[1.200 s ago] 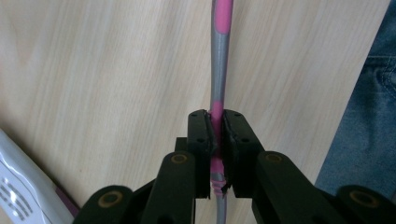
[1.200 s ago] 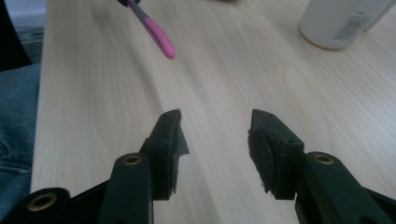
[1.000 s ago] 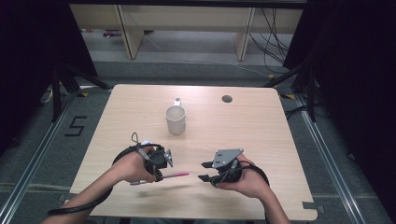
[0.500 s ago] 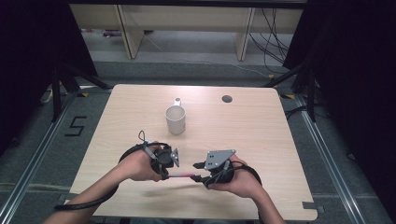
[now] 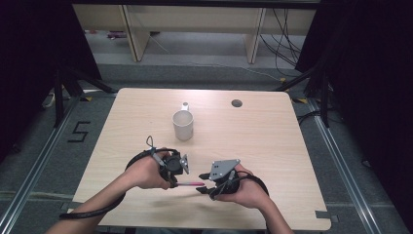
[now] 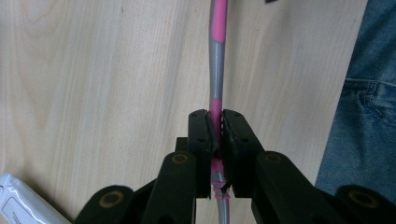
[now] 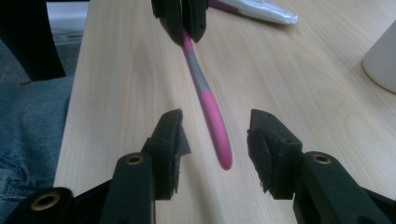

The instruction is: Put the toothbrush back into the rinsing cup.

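A pink and grey toothbrush (image 5: 191, 184) is held level just above the table near its front edge. My left gripper (image 5: 174, 184) is shut on one end of it; in the left gripper view the pads (image 6: 201, 133) pinch the toothbrush (image 6: 217, 56), whose handle runs away from me. My right gripper (image 5: 200, 189) faces it from the right. In the right gripper view the toothbrush's (image 7: 205, 102) pink free end lies between my right gripper's (image 7: 215, 135) jaws without touching either pad. Those jaws have just been opening. The left gripper (image 7: 180, 18) shows at the top there.
A white mug (image 5: 183, 124) stands in the middle of the wooden table (image 5: 272, 141), beyond both hands. A white toothpaste tube (image 7: 257, 9) lies by the left gripper. A round hole (image 5: 236, 103) sits near the table's far edge. The person's jeans (image 6: 369, 93) border the near edge.
The two grippers have drawn a little closer together, and the toothbrush's free end now reaches between the right gripper's jaws. The mug has not moved.
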Tool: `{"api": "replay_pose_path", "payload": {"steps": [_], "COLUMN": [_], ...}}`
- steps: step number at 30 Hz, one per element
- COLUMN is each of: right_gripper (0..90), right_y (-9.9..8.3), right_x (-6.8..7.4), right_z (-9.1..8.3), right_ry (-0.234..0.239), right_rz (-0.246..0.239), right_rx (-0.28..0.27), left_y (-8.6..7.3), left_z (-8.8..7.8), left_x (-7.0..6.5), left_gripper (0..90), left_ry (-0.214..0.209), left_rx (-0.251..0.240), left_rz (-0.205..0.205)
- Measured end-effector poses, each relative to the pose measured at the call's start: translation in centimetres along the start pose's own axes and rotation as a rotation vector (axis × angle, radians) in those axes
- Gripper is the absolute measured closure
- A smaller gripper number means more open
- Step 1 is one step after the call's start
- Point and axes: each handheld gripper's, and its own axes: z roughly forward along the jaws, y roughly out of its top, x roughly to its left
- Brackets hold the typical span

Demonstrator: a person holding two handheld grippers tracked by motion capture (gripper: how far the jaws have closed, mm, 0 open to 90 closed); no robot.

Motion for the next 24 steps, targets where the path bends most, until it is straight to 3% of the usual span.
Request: {"api": "replay_pose_path", "payload": {"steps": [1,2,3,4,5,6,7,11,12,15,16,17,19,22,24], "right_gripper": [54.4,54.5,54.5,54.8,55.9,55.9,56.8,61.7,66.7,69.7,69.7,72.5,73.5,78.3,79.4], "right_y": [0.0,-0.1,-0.1,0.0,0.0,0.0,0.1,0.1,0.2,0.2,0.2,0.2,0.2,0.2,0.3], "right_x": [0.0,0.2,0.1,-0.1,0.2,0.2,-0.1,0.1,0.0,0.0,0.0,0.3,0.4,0.1,0.1], "right_z": [0.2,0.3,0.5,0.7,0.7,0.7,0.9,1.4,1.4,1.4,1.4,1.5,1.5,1.5,1.6], "right_ry": [-0.003,0.000,0.000,-0.006,0.005,0.005,0.008,0.038,0.042,0.048,0.048,0.060,0.066,0.066,0.079], "right_rz": [-0.014,0.021,0.009,-0.036,0.011,0.011,-0.044,-0.043,-0.068,-0.077,-0.077,-0.041,-0.039,-0.100,-0.111], "right_rx": [0.002,0.012,0.012,0.004,0.015,0.015,0.000,0.010,-0.001,0.005,0.005,0.020,0.025,0.018,0.014], "left_y": [0.1,0.1,0.2,0.2,0.3,0.3,0.3,0.4,0.5,0.5,0.6,0.6,0.7,0.7,0.8], "left_z": [-0.1,-0.1,-0.2,-0.2,-0.2,-0.2,-0.3,-0.5,-0.6,-0.6,-0.6,-0.6,-0.7,-0.7,-0.6], "left_x": [0.0,-0.1,-0.2,-0.3,-0.3,-0.3,-0.3,-0.4,-0.5,-0.5,-0.5,-0.6,-0.6,-0.7,-0.7], "left_gripper": [82.0,81.9,82.0,81.9,82.0,81.9,81.9,81.9,81.9,81.9,81.9,81.9,81.9,81.9,81.9], "left_ry": [-0.002,-0.004,-0.009,-0.014,-0.017,-0.017,-0.020,-0.021,-0.022,-0.023,-0.022,-0.020,-0.020,-0.027,-0.030], "left_rx": [0.002,-0.006,-0.011,-0.015,-0.017,-0.017,-0.021,-0.026,-0.025,-0.029,-0.027,-0.027,-0.028,-0.023,-0.019], "left_rz": [0.008,0.009,0.014,0.013,0.018,0.018,0.020,0.032,0.035,0.037,0.040,0.040,0.044,0.052,0.057]}}
